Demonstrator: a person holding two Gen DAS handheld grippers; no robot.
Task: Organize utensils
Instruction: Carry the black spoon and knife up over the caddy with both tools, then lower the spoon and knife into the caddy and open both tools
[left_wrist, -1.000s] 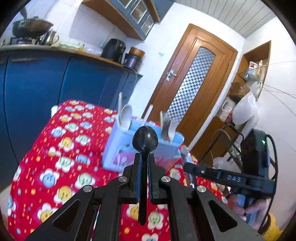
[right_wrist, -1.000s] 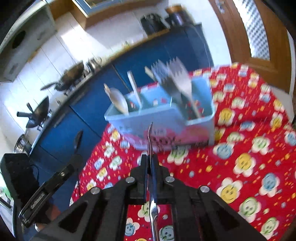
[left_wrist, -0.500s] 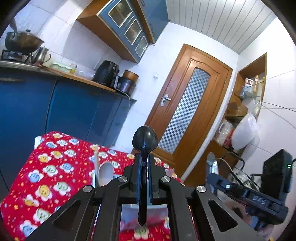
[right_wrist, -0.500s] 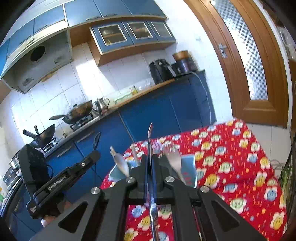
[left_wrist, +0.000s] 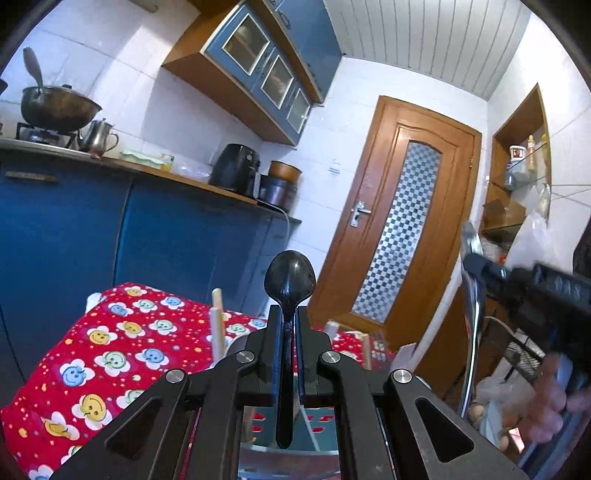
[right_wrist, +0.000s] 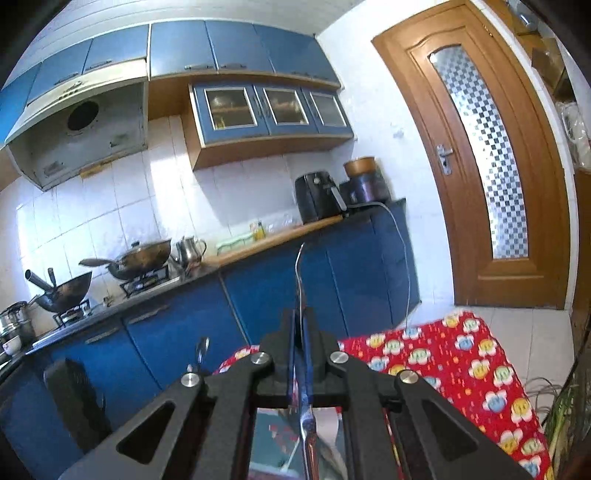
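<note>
- Gripping a black plastic spoon (left_wrist: 290, 291) by its handle, the left tool (left_wrist: 288, 332) is clenched on it, bowl pointing up ahead of the fingertips.
- Clamped in the right tool (right_wrist: 301, 332) is a metal utensil (right_wrist: 300, 280), seen edge-on as a thin curved strip; I cannot tell from that view whether it is a fork or a spoon.
- Just below and ahead of both tools lies the utensil holder (left_wrist: 306, 432), mostly hidden behind the fingers; pale handles (left_wrist: 218, 325) rise from it to the left of the left tool's fingers.
- Under the holder is the desk, covered by a red smiley-flower cloth (left_wrist: 110, 354), whose far edge drops off toward blue cabinets (left_wrist: 166, 236).
- Beyond the right tool, the cloth (right_wrist: 461, 365) reaches a rounded corner, with tiled floor (right_wrist: 535, 332) and a wooden door (right_wrist: 480, 155) past it.
- Only the left view shows the right tool (left_wrist: 480, 266) from the side, off to the right, with its shiny utensil (left_wrist: 472, 314) and a blurred hand (left_wrist: 546, 406).
- Only the right view shows the stove with woks (right_wrist: 140, 258) and the left tool (right_wrist: 195, 363) low on the left.
</note>
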